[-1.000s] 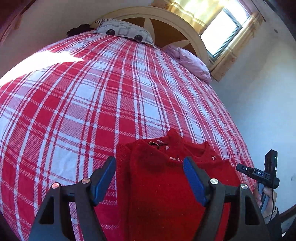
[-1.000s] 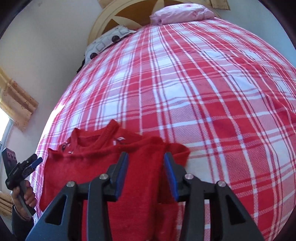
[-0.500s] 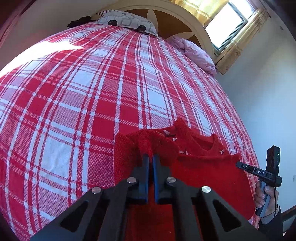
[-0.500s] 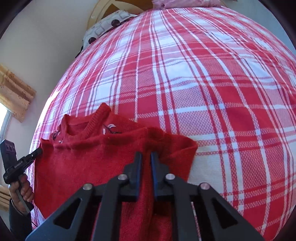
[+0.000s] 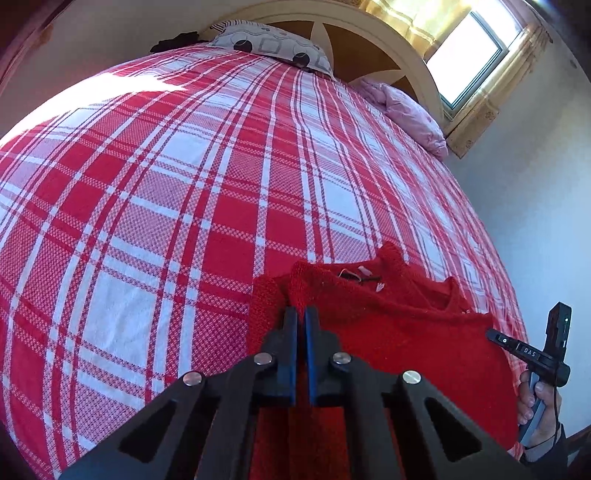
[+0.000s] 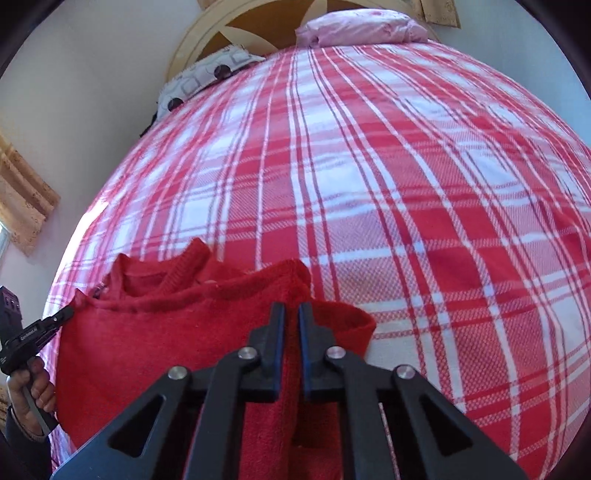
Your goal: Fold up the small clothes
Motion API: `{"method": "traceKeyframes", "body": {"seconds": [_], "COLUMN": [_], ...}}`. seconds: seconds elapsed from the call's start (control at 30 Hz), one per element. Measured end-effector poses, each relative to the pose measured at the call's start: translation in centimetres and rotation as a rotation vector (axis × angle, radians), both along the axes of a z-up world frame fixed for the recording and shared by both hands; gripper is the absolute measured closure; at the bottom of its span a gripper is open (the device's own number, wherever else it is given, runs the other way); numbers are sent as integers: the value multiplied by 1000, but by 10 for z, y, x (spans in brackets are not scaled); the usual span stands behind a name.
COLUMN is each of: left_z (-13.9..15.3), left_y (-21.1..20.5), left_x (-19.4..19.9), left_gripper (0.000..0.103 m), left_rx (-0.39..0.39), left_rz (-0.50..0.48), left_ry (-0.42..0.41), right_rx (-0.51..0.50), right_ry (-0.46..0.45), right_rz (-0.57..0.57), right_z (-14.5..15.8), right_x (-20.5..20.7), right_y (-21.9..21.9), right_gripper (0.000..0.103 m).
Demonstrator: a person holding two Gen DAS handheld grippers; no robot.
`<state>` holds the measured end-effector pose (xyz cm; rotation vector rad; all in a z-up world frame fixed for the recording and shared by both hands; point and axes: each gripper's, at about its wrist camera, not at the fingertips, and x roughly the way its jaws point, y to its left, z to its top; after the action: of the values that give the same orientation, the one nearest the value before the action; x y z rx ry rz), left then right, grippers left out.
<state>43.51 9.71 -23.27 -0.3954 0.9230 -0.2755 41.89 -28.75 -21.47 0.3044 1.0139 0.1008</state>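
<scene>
A small red knit sweater lies at the near edge of the red-and-white plaid bed, neck opening and white label facing the headboard. My left gripper is shut on the sweater's left shoulder edge and lifts it slightly. In the right wrist view the same sweater hangs between both grippers. My right gripper is shut on its right shoulder edge, with the sleeve folded beside it. Each view shows the other gripper pinching the far shoulder: the right one and the left one.
The plaid bedspread covers the whole bed. A grey patterned pillow and a pink pillow lie at the cream headboard. A window with yellow curtains is at the right wall.
Both grippers went from open over the sweater's shoulders to shut on them. The top edge of the sweater has since been raised off the bed.
</scene>
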Motion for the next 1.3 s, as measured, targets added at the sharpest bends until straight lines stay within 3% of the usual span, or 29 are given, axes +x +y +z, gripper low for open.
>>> {"method": "traceKeyframes", "body": {"seconds": [0.13,0.2,0.27,0.37,0.4,0.47,0.5,0.6,0.7,0.8,0.9,1.0,1.23,1.3], "left_z": [7,13,24,41,46,53,56,57,49,33,16,-3,-6,5], "left_y": [2,4,8,17,20,24,26,24,8,-12,-33,-43,-20,-13], "left_x": [-4,-5,-11,-27,-33,-39,-45,-58,-74,-88,-96,-98,-95,-105], "left_gripper": [99,98,98,95,90,32,27,27,27,27,27,27,27,27], "left_rx": [-10,-8,20,76,89,117,125,49,52,123,243,341,248,226], "left_rz": [4,7,23,68,79,95,124,100,48,-9,-59,-88,-53,-31], "left_ry": [-14,5,0,-85,-120,-166,-180,-193,-177,-157,-141,-117,-68,-98], "right_rx": [23,18,8,-31,-50,-86,-95,-59,-87,-110,-158,-156,-245,-256], "right_ry": [8,-16,-49,-112,-138,-191,-212,-225,-211,-133,-57,-78,-91,-91], "right_rz": [-6,-21,-21,-20,-6,26,54,171,236,233,214,212,212,201], "right_z": [-4,4,15,37,46,61,68,70,57,31,4,3,0,3], "right_x": [-1,-6,-15,-37,-48,-68,-81,-107,-126,-131,-132,-138,-136,-136], "right_y": [-8,-11,-10,-5,0,12,21,49,68,67,57,55,65,67], "right_gripper": [90,82,55,46,46,41,40,40,40,41,46,47,45,45]}}
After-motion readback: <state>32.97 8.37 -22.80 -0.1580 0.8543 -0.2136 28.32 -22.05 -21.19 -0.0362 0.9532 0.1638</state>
